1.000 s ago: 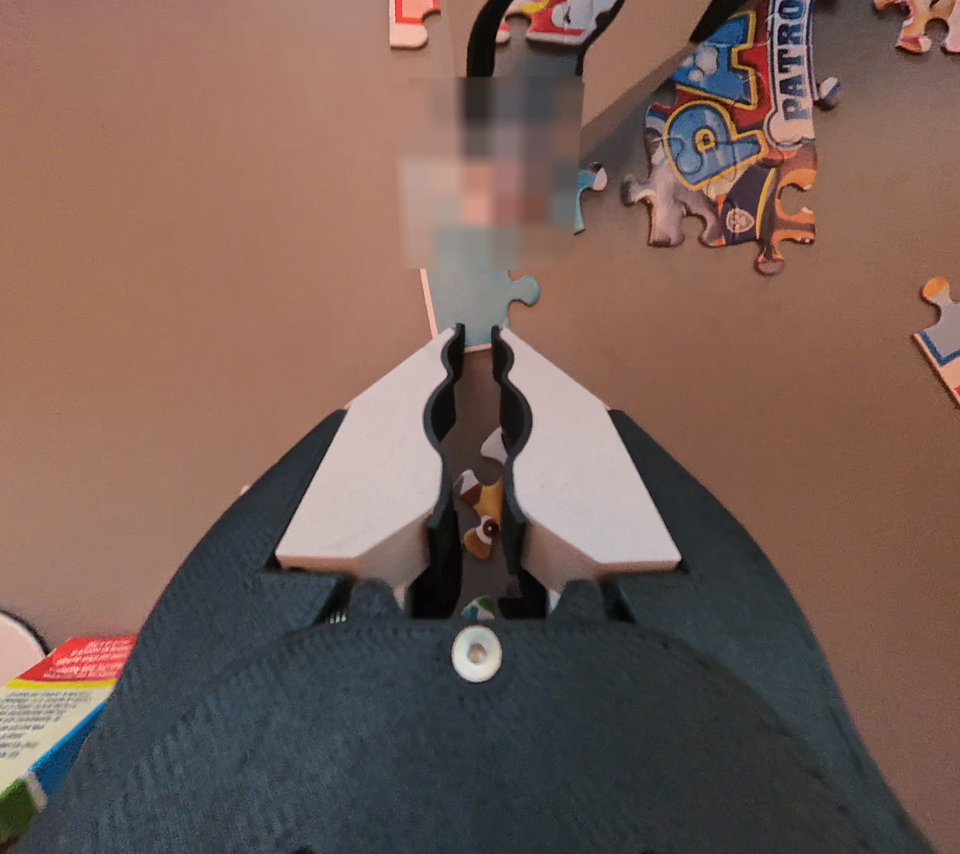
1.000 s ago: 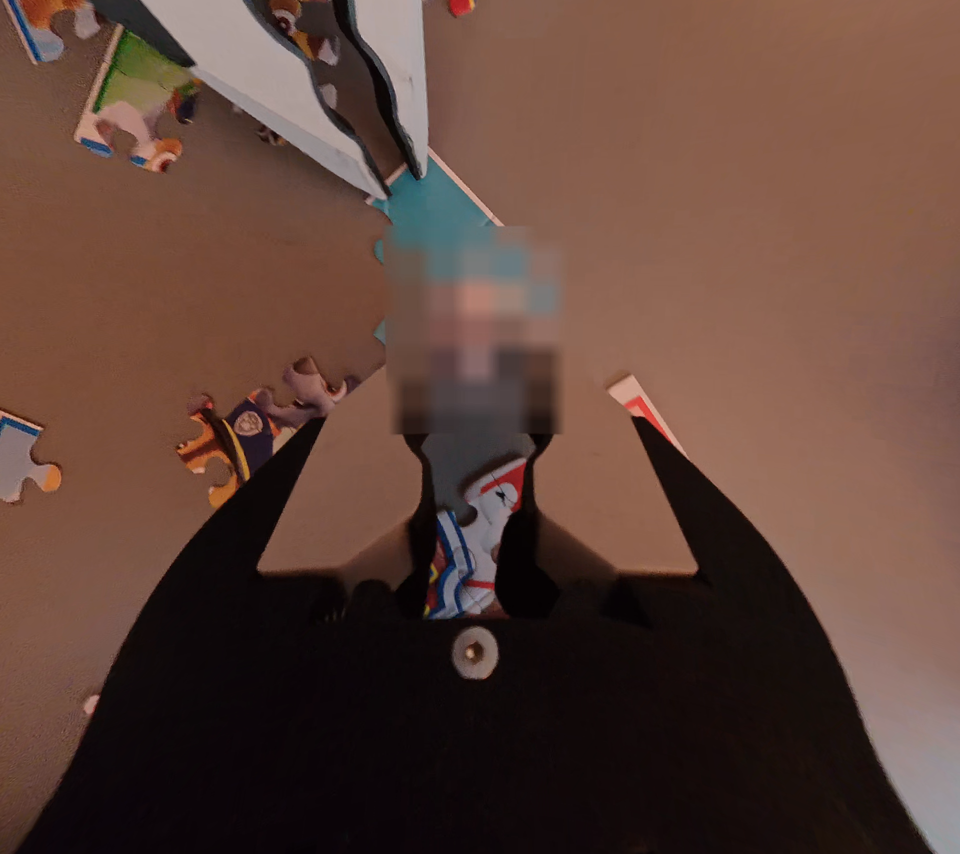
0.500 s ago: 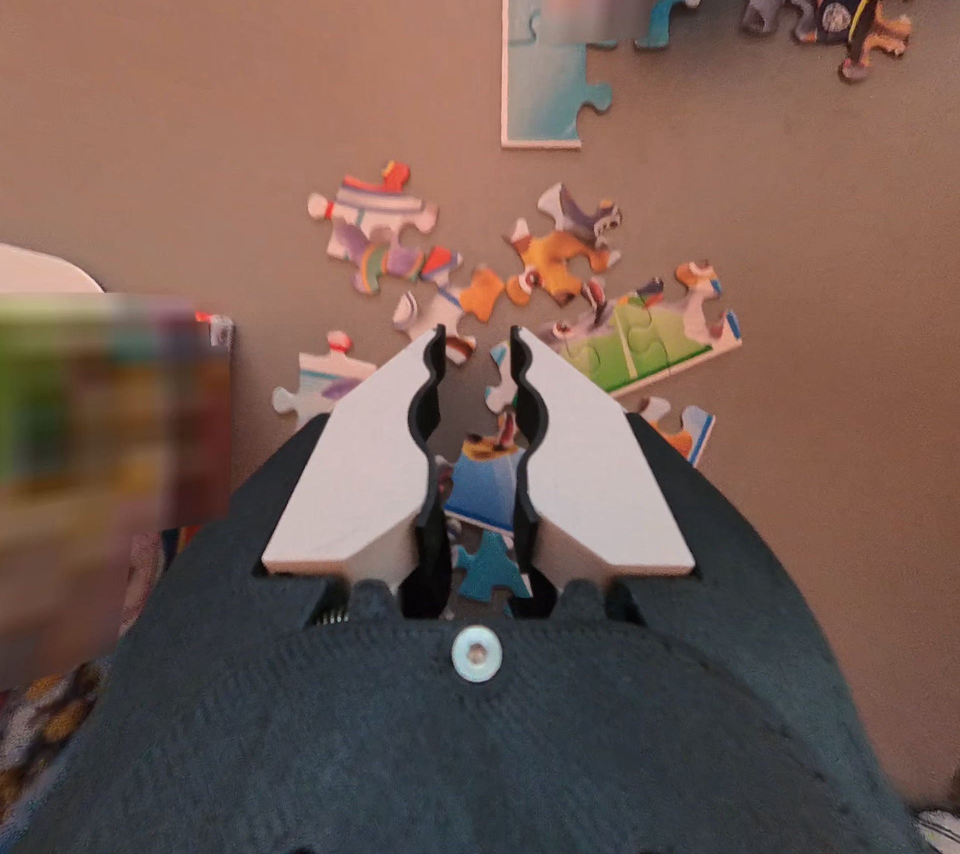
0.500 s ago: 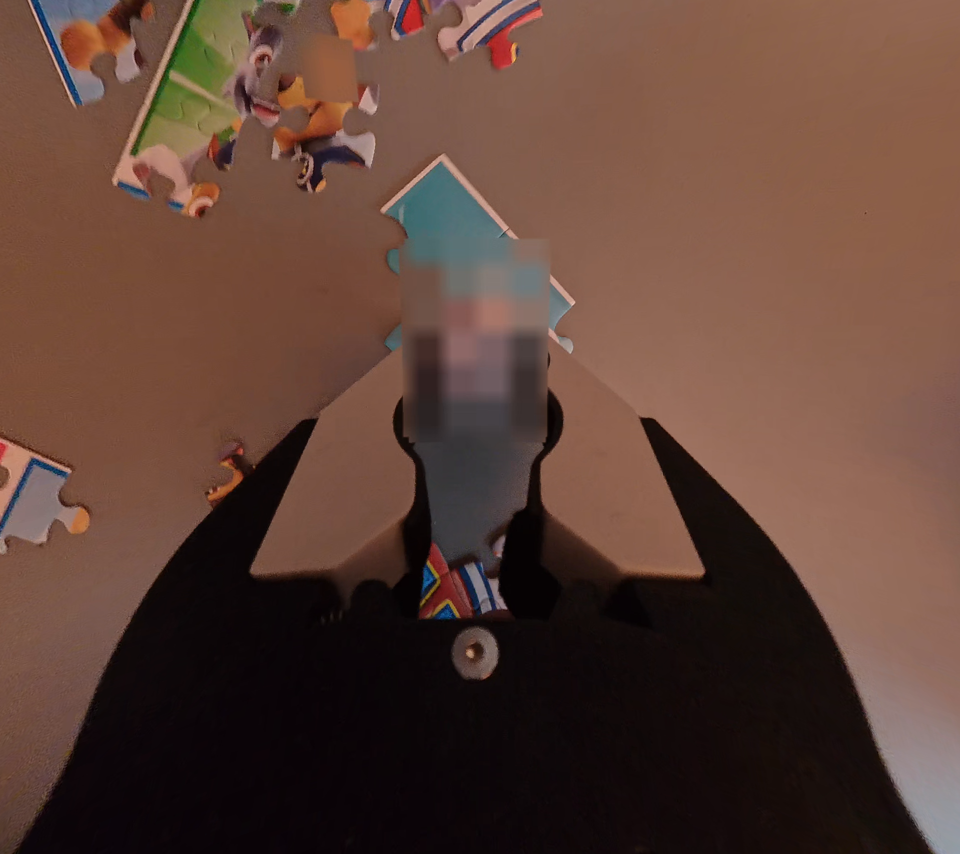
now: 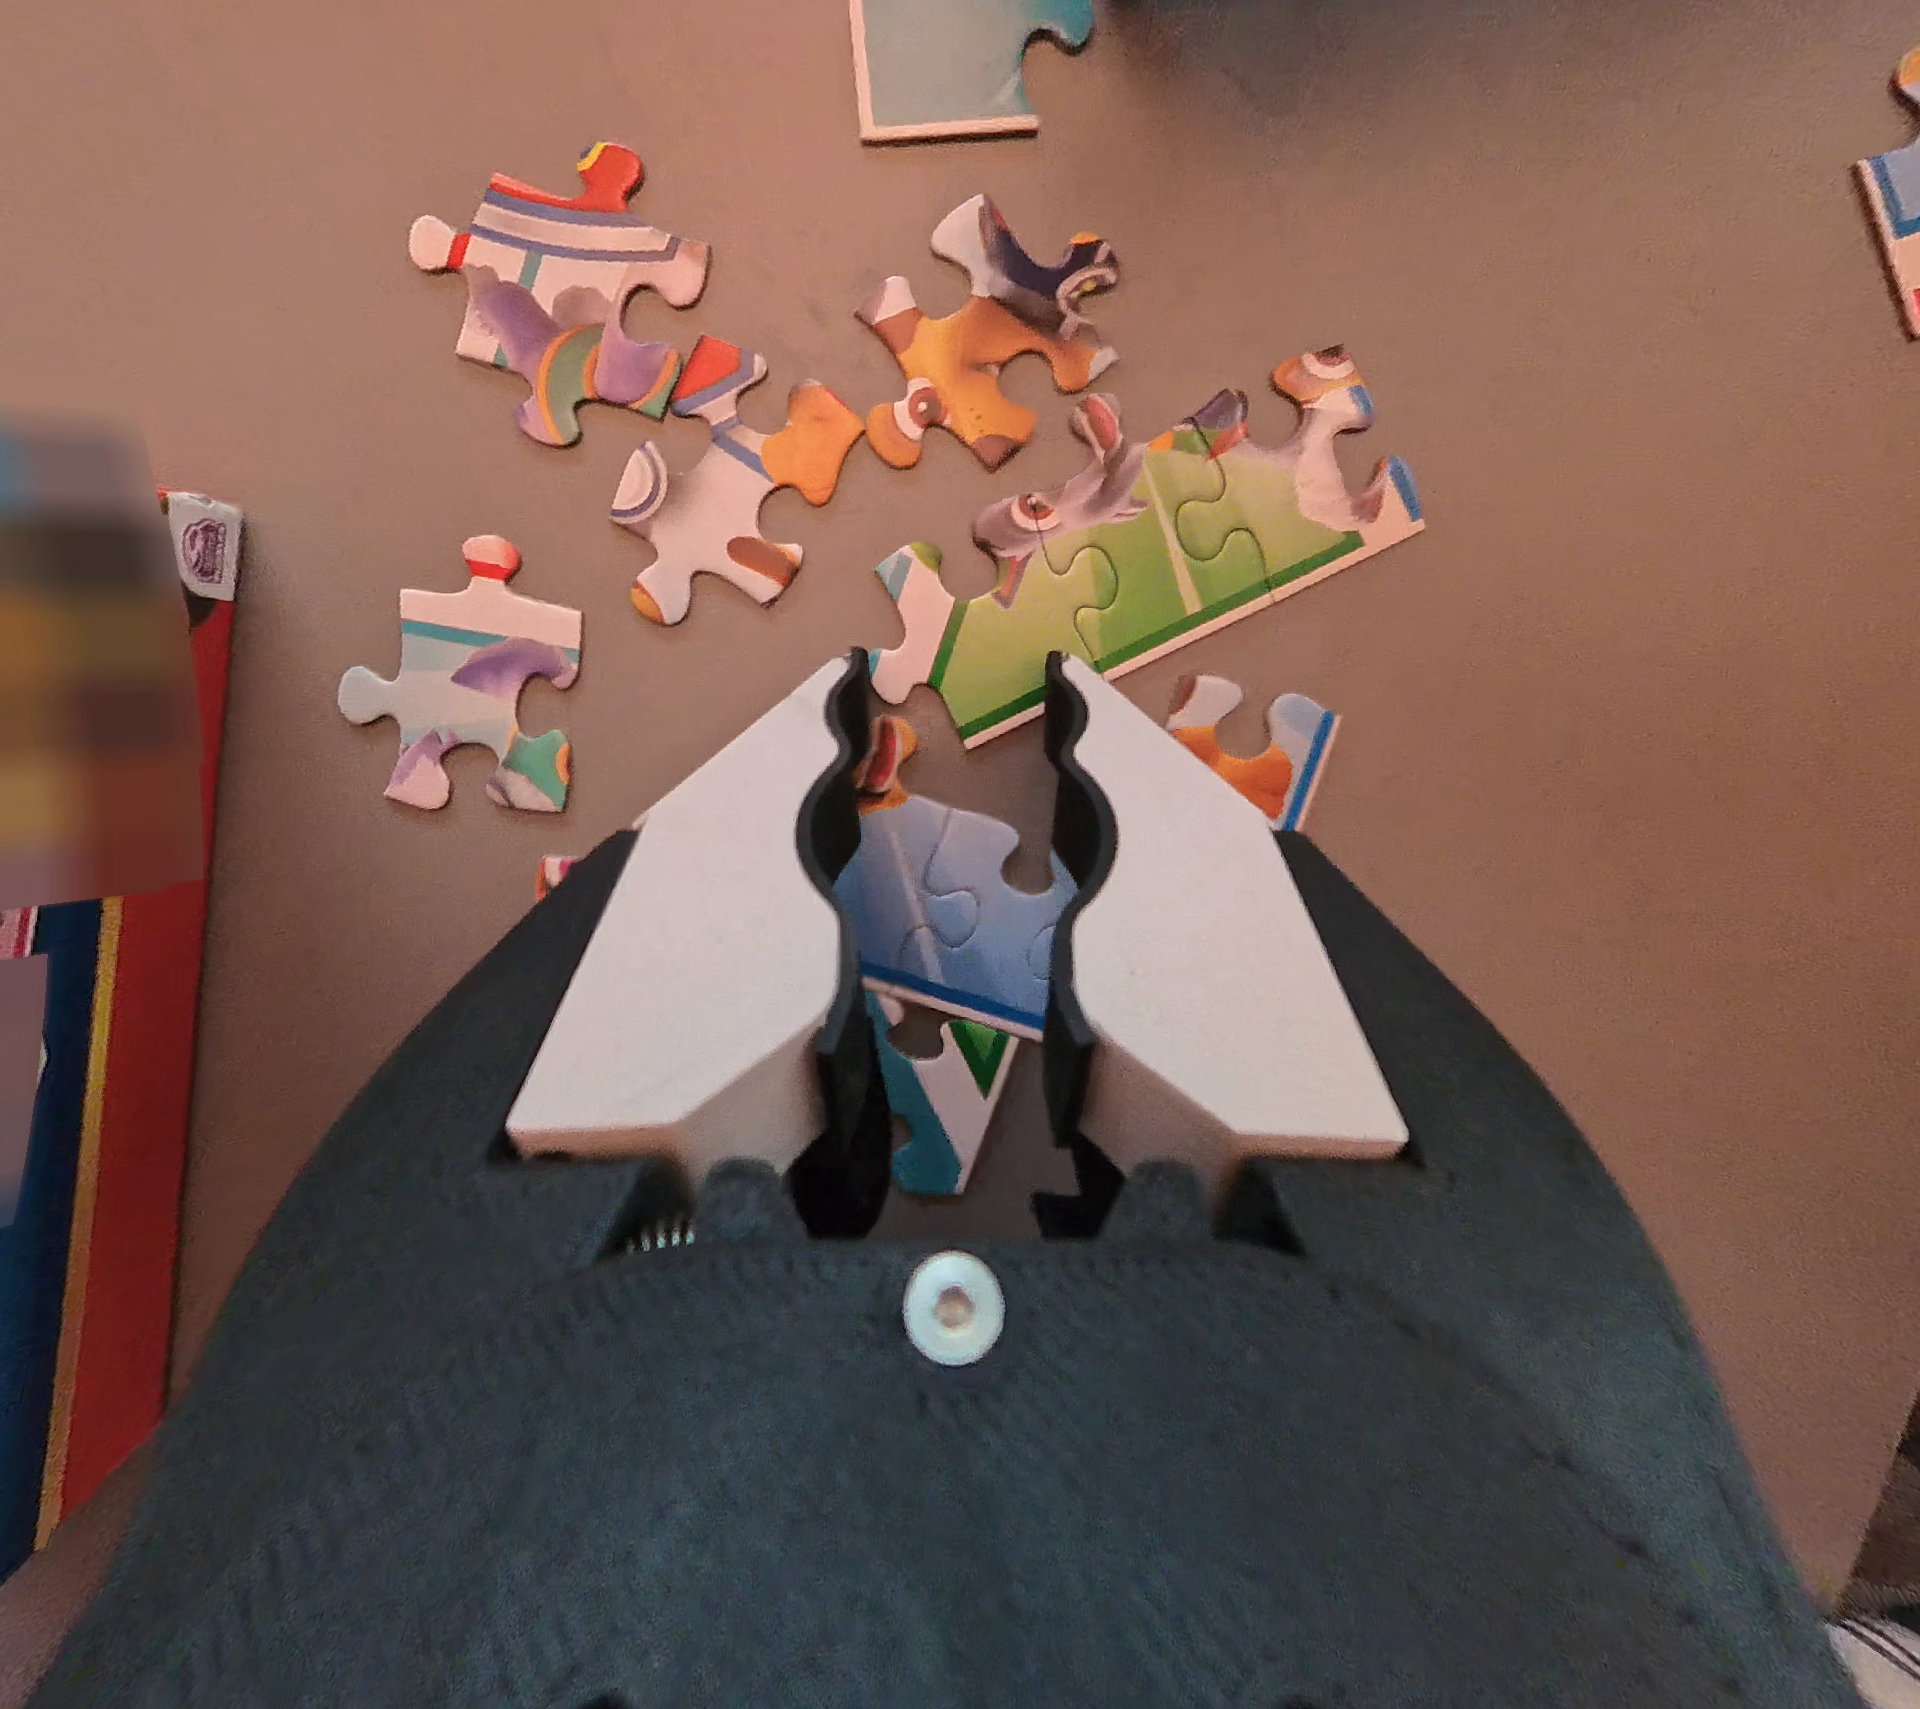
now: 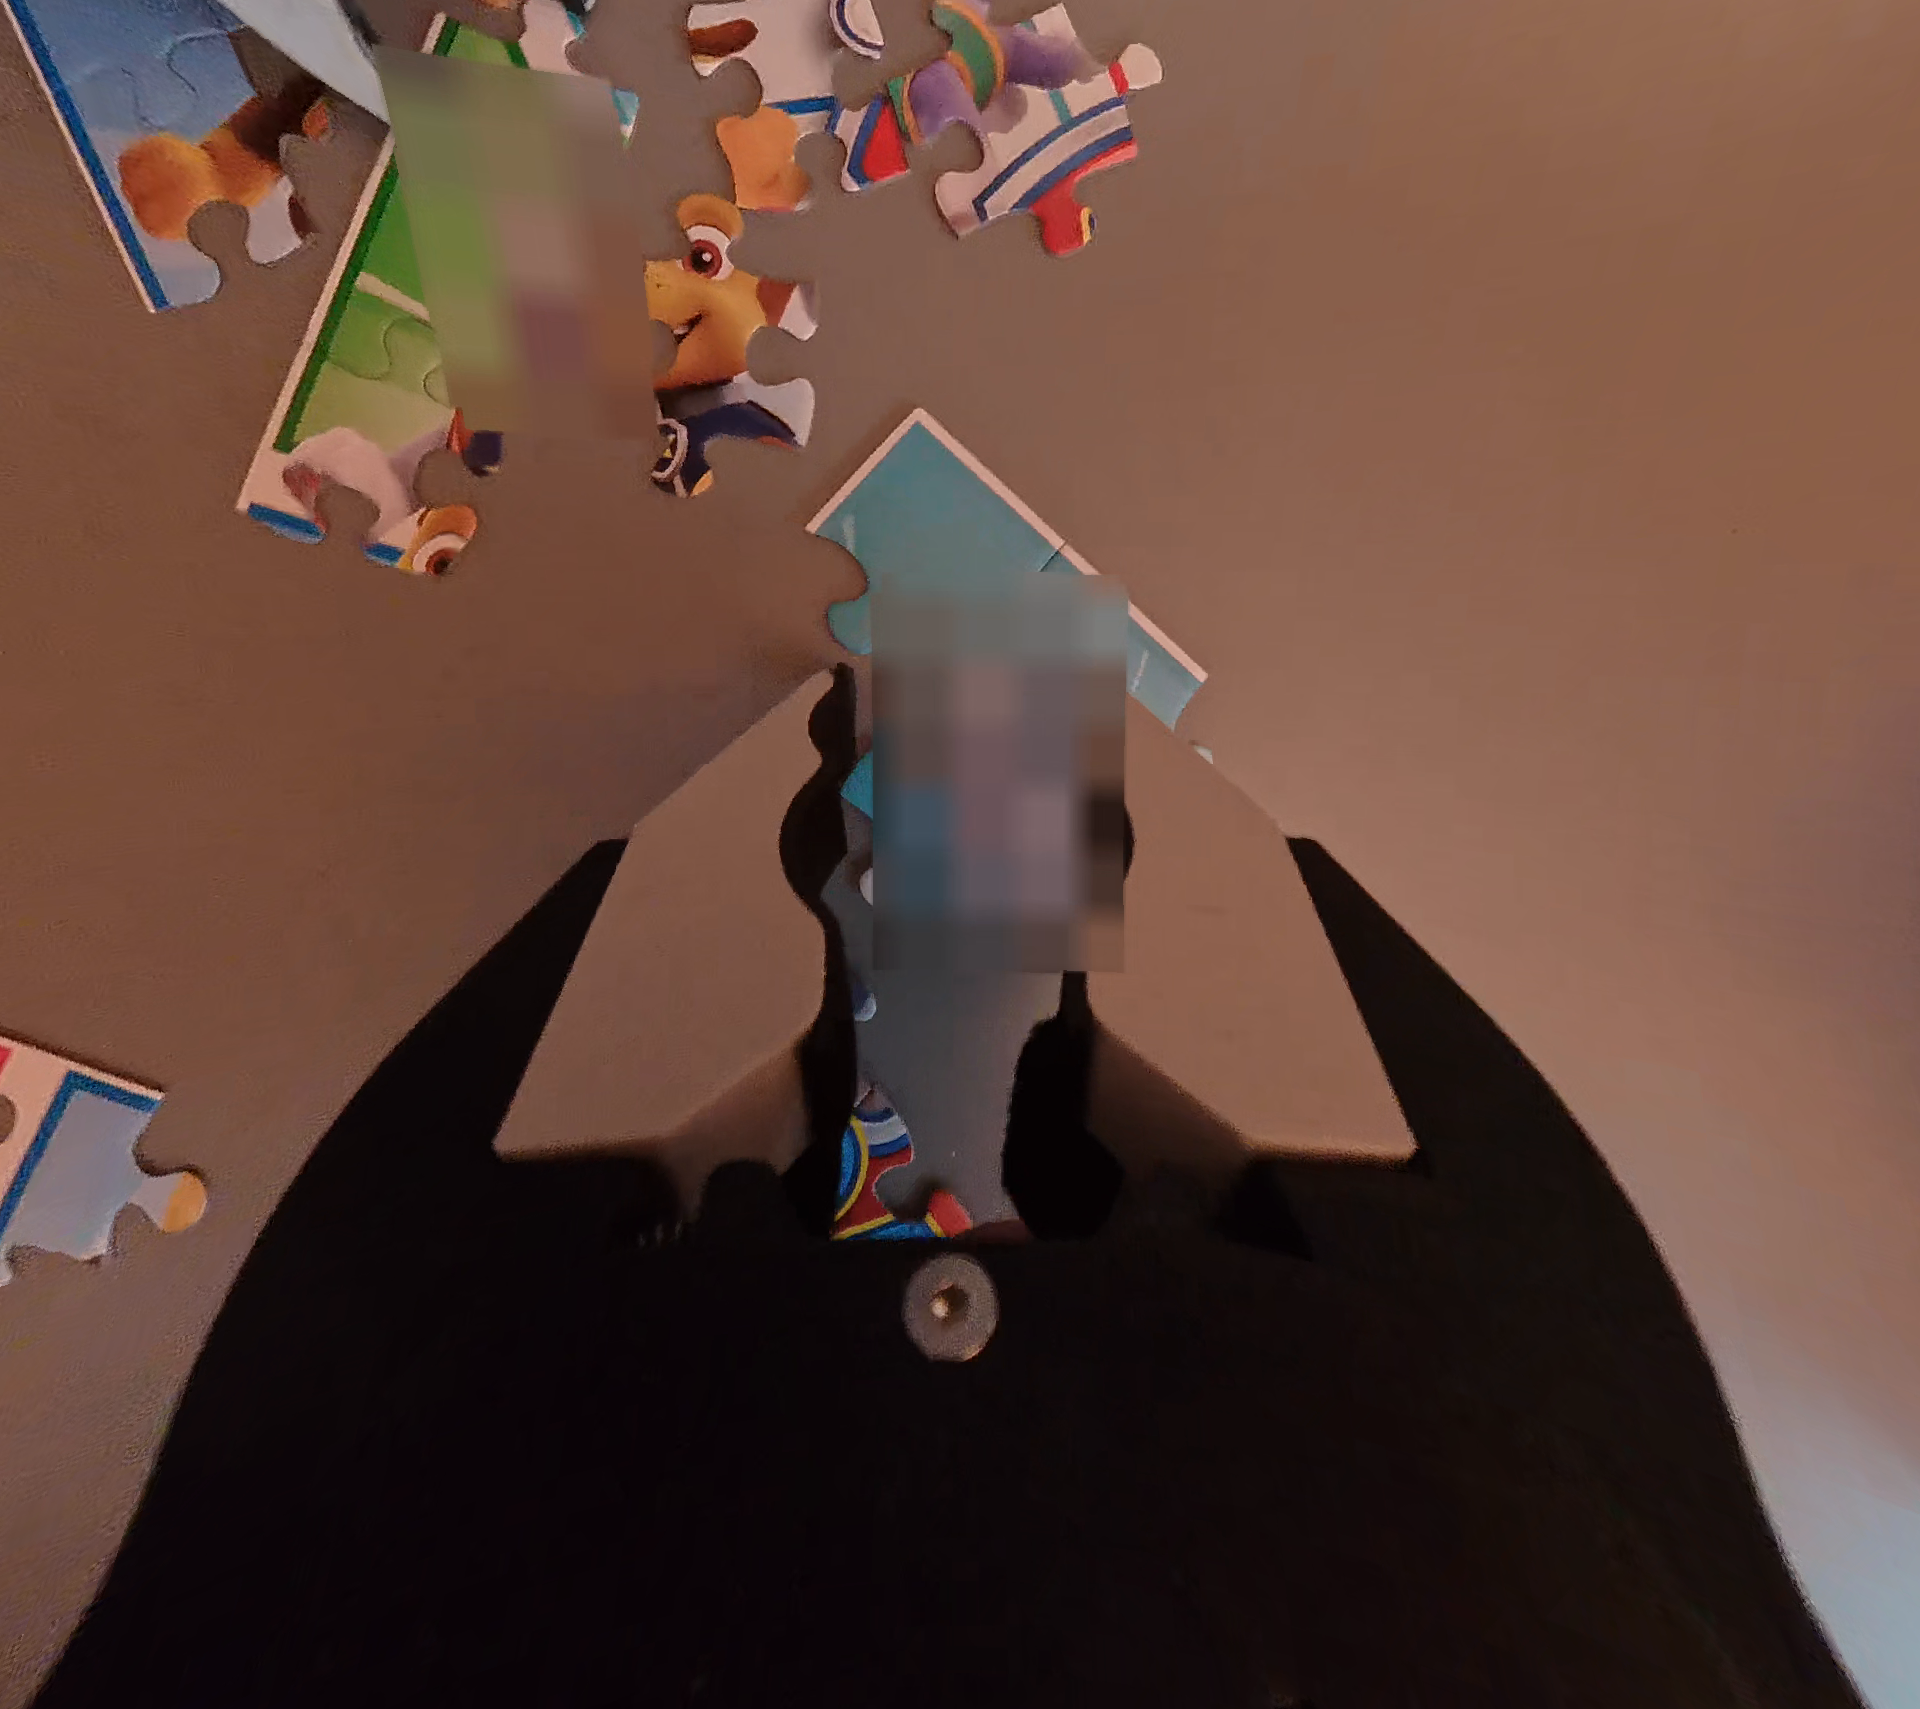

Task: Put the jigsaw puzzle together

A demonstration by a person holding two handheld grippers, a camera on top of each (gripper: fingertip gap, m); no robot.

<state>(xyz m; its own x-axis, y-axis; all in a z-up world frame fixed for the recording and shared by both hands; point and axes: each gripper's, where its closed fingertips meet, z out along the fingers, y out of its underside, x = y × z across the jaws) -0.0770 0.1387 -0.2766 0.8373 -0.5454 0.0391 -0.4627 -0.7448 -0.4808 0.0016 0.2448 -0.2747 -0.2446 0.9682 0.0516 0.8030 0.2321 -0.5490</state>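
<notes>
Several loose puzzle pieces bear no legible writing.

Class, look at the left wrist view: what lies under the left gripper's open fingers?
Under the left gripper lies a joined blue section and a teal-and-green piece. The white fingers cover their outer edges, so their full extent cannot be seen.

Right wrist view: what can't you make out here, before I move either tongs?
- Teal section: near half hidden by a mosaic patch and the right tongs; whether they touch it is unclear.
- Green strip: middle under a mosaic patch.
- Left wrist view: blue section shows only between the left tongs.
- Box, left edge: cut off, partly mosaicked.
</notes>
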